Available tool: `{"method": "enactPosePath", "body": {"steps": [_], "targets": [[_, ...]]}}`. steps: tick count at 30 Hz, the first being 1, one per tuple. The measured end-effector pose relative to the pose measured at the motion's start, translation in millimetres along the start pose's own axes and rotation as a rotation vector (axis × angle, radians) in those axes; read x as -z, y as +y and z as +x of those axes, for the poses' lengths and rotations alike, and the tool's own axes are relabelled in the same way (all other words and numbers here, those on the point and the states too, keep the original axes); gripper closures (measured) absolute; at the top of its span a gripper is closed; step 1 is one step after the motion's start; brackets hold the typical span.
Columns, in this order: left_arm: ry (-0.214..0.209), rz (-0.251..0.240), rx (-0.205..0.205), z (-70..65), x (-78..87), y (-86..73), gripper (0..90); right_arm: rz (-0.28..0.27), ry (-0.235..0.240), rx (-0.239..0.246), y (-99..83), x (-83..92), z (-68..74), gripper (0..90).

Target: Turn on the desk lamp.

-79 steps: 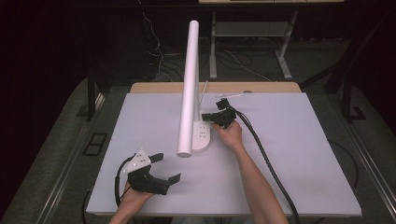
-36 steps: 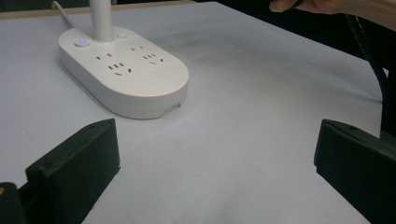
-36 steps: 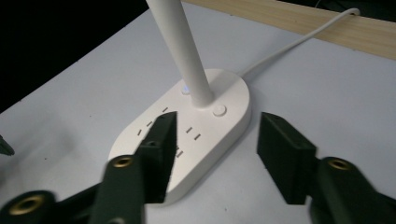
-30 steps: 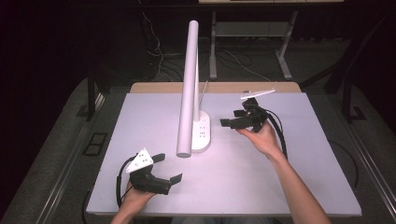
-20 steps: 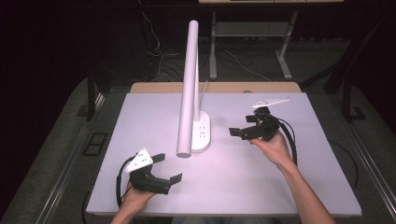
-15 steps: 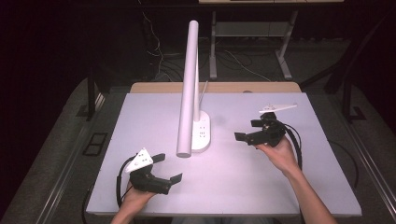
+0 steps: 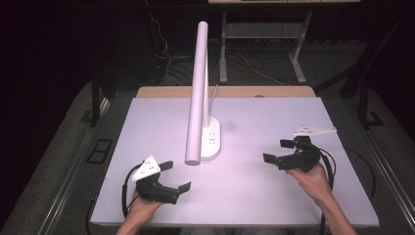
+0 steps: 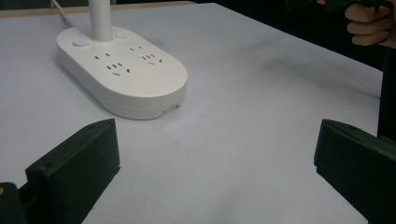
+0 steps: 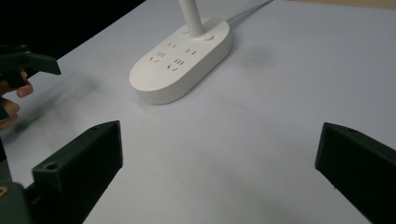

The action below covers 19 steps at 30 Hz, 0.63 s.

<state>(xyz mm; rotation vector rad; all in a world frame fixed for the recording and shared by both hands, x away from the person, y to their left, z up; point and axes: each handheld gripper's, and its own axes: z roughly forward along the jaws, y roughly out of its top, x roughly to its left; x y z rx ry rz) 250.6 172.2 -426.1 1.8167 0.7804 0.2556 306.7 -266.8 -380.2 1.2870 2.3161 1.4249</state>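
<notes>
Right gripper [image 7: 277,151] has just spread its jaws wide, nothing between them. Left gripper [image 7: 176,176] gapes too, empty, both well apart from the lamp base [image 7: 211,139] on the table [image 7: 293,205].

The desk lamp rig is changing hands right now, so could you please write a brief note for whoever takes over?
Left gripper: open, empty, resting near the front left of the table.
Right gripper: open, empty, jaws just opened wider; it has pulled away from the lamp to the right side of the table.
Desk lamp: upright mid-table, its arm leaning toward the front. Its oval base carries sockets and a small lit button; the cord runs off the back.
Done: the right gripper was at the base and has let go.
Left: nothing is held; whether the lamp needs more handling I cannot tell.
</notes>
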Motion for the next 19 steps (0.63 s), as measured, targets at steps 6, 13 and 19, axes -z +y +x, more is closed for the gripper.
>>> {"method": "enactPosePath", "body": {"steps": [6, 13, 19], "targets": [[0.001, 0.000, 0.000, -0.4, 0.1, 0.0, 0.0, -0.015, -0.003, -0.013, -20.6, 15.1, 0.4, 0.2], [-0.001, 0.001, -0.001, -0.2, -0.2, 0.2, 0.0, -0.036, -0.001, -0.035, -43.0, 32.4, 1.8, 0.1], [-0.004, 0.004, 0.001, 0.0, -1.2, 0.8, 0.0, -0.041, 0.000, -0.046, -57.6, 40.4, 4.3, 0.2]]}}
